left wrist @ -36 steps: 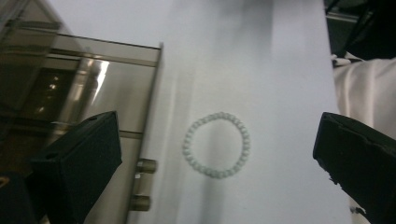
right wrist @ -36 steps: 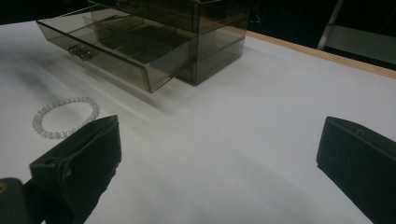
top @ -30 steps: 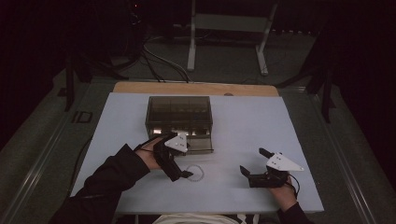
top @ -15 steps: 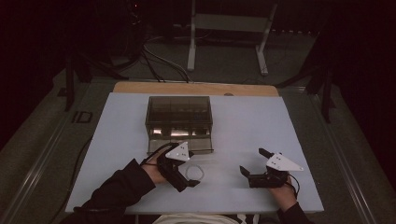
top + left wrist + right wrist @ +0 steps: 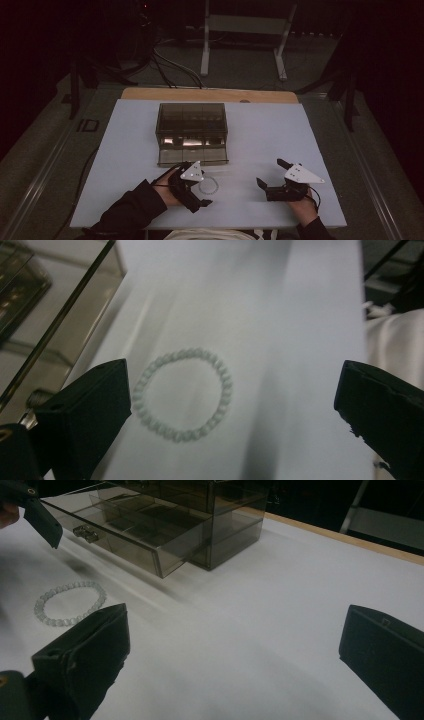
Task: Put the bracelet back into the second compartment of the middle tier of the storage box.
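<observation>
One bead bracelet (image 5: 182, 394) lies on the counter (image 5: 280, 130) at six o'clock from the open drawer (image 5: 192, 156), so we lower our wide-open left hand-held gripper (image 5: 196, 192) squarely over one beaded side.

You see glossy pale bead bracelet (image 5: 181, 394); smoky clear plastic drawer box (image 5: 192, 131); matt white table (image 5: 280, 130); wood far edge.
</observation>
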Demonstrator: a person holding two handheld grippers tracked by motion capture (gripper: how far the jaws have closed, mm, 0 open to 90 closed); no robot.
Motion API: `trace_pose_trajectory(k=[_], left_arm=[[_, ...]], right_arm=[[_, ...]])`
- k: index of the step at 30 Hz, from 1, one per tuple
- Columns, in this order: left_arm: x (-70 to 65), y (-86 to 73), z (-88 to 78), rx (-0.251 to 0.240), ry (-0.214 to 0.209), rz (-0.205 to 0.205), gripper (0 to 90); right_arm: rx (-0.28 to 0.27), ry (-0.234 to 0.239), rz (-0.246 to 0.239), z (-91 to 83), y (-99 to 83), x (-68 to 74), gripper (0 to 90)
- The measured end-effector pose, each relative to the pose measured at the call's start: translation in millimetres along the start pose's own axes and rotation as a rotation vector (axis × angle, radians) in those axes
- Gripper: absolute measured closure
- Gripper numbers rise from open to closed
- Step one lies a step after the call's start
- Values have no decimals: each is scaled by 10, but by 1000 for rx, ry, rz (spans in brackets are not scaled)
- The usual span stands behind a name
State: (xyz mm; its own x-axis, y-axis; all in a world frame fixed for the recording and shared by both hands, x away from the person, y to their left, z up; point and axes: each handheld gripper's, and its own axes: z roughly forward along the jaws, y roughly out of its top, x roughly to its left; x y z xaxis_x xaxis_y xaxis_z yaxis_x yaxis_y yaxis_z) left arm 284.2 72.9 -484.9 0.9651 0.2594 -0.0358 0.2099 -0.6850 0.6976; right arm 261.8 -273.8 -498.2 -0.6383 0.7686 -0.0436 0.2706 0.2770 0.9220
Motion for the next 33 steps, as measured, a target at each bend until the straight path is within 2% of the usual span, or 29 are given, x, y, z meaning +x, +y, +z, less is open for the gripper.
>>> trace_pose_trajectory(k=[1,2,5,6,7,8,10,11,13,14,22,26,29,33], left_arm=[[3,-8,1,-6,0,-1,76],[7,-12,5,-5,21,-9,80],[23,-19,10,-11,35,-13,94],[39,-33,4,-18,60,-12,192],[57,-35,10,-14,65,-29,235],[69,-42,17,-24,64,-47,242],[85,-52,29,-11,90,-52,338],[85,-52,29,-11,90,-52,354],[98,-63,52,21,113,-46,372],[98,-67,63,35,135,-45,425],[123,-72,140,61,196,-69,525],[157,-67,171,65,204,-82,599],[183,-76,189,65,199,-80,646],[232,-89,191,60,191,-100,697]], right_arm=[[0,0,2,-3,0,0,0],[-2,-1,3,-5,0,-4,0],[-3,-4,7,-6,1,-10,0],[-2,-5,6,-5,1,-11,0],[-2,-4,3,-3,1,-11,0],[-2,-3,2,-3,1,-8,0],[-2,0,2,-3,2,-4,0],[-2,0,2,-3,2,-4,0],[-2,-1,2,-4,1,-5,0],[-2,0,3,-5,1,-7,0],[-2,0,3,-4,1,-5,0],[-1,2,1,-4,0,-4,0],[-1,1,4,-4,-1,-5,0],[-4,2,4,-11,0,-7,0]])
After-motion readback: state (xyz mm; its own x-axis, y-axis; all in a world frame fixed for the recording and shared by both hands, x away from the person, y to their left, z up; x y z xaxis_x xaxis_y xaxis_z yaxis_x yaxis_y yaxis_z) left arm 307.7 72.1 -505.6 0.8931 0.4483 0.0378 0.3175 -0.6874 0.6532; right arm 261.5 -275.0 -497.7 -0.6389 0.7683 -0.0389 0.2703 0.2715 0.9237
